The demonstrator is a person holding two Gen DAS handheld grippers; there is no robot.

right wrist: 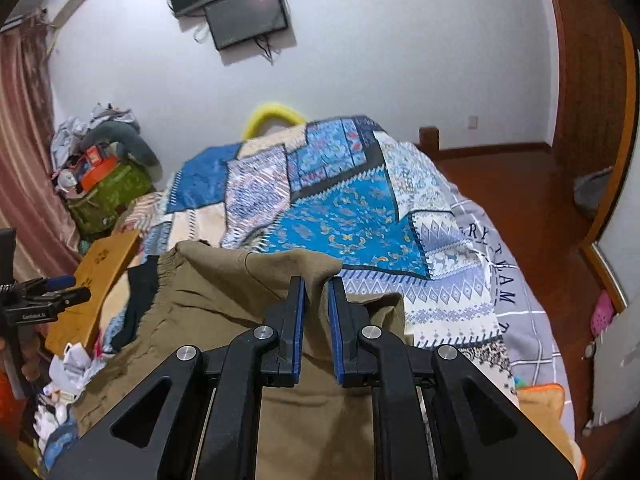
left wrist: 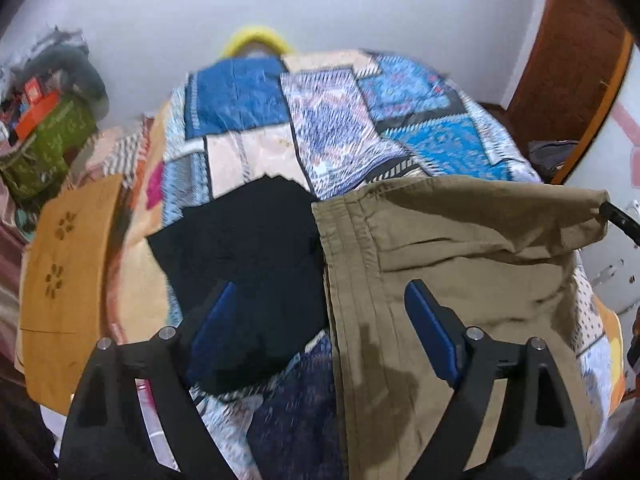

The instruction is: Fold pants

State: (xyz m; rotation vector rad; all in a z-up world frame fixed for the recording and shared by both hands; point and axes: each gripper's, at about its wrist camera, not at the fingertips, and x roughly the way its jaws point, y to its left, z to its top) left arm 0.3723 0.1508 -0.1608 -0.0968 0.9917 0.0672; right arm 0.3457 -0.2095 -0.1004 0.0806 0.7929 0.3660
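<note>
Olive-brown pants (left wrist: pixel 460 264) lie on the patchwork bedspread (left wrist: pixel 340 120), folded edge toward the left. My left gripper (left wrist: pixel 320 300) is open above them, its right finger over the pants and its left finger over a black garment (left wrist: pixel 240 256). In the right wrist view my right gripper (right wrist: pixel 317 284) is shut on a raised corner of the pants (right wrist: pixel 208 300), lifting that edge off the bed. The right gripper's tip (left wrist: pixel 620 218) shows at the pants' far right corner in the left wrist view.
A yellow-brown wooden board (left wrist: pixel 68 280) lies left of the bed. A green bag with clutter (right wrist: pixel 108 192) stands by the wall and curtain. Crumpled paper (right wrist: pixel 76 364) lies at the lower left. A wooden floor (right wrist: pixel 520 192) and door frame are on the right.
</note>
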